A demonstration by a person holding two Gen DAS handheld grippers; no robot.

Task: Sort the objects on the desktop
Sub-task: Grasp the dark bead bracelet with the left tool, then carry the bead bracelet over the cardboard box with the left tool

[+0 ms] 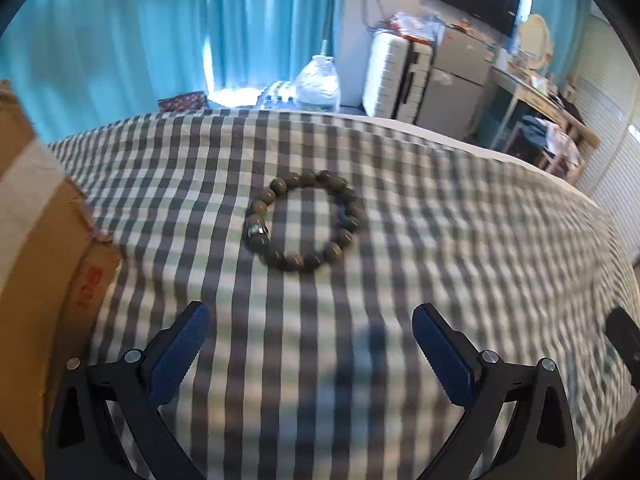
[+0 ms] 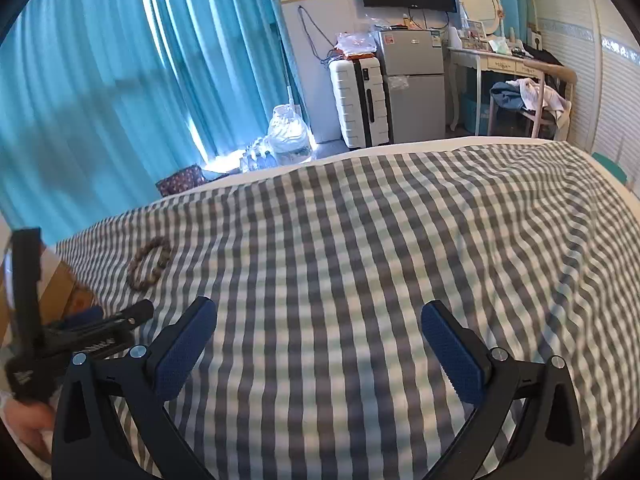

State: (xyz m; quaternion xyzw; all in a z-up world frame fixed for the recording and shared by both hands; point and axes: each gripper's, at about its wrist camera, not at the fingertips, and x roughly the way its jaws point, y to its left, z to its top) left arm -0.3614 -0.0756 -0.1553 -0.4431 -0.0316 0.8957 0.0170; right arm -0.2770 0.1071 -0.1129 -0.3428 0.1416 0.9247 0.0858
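A bracelet of dark olive beads (image 1: 304,222) with one silver bead lies flat on the checked bedcover (image 1: 460,240). My left gripper (image 1: 311,316) is open and empty, hovering just short of the bracelet, which sits centred ahead of its blue-padded fingers (image 1: 180,356). In the right wrist view the bracelet (image 2: 149,258) lies far to the left. My right gripper (image 2: 319,314) is open and empty over bare bedcover (image 2: 380,240). The left gripper (image 2: 100,320) shows at that view's left edge.
A cardboard box (image 1: 48,248) stands at the left edge of the bed, close to the left gripper; it also shows in the right wrist view (image 2: 60,284). Beyond the bed are a white suitcase (image 2: 360,100), a small fridge (image 2: 414,88) and blue curtains (image 2: 120,80).
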